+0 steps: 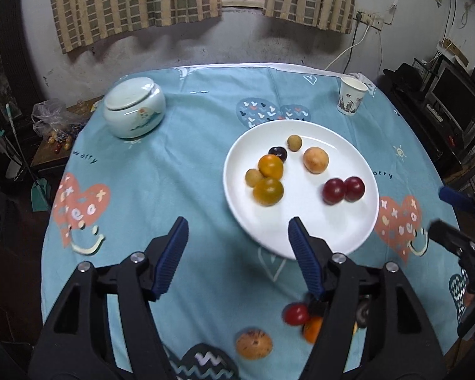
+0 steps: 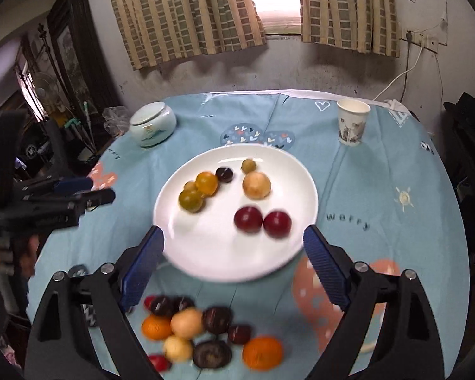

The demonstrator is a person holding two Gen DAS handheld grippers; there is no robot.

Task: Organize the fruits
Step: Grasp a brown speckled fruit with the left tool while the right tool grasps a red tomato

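Both the left gripper [image 1: 237, 231] and right gripper [image 2: 234, 240] are held open and empty. The loose fruits [image 2: 205, 335], somewhat blurred, lie at lower centre, below the plate [image 2: 212, 259]; one fruit should be approached slowly

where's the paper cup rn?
The paper cup stands upright on the tablecloth at the far right of both wrist views, beyond the white plate, opposite the lidded ceramic jar.
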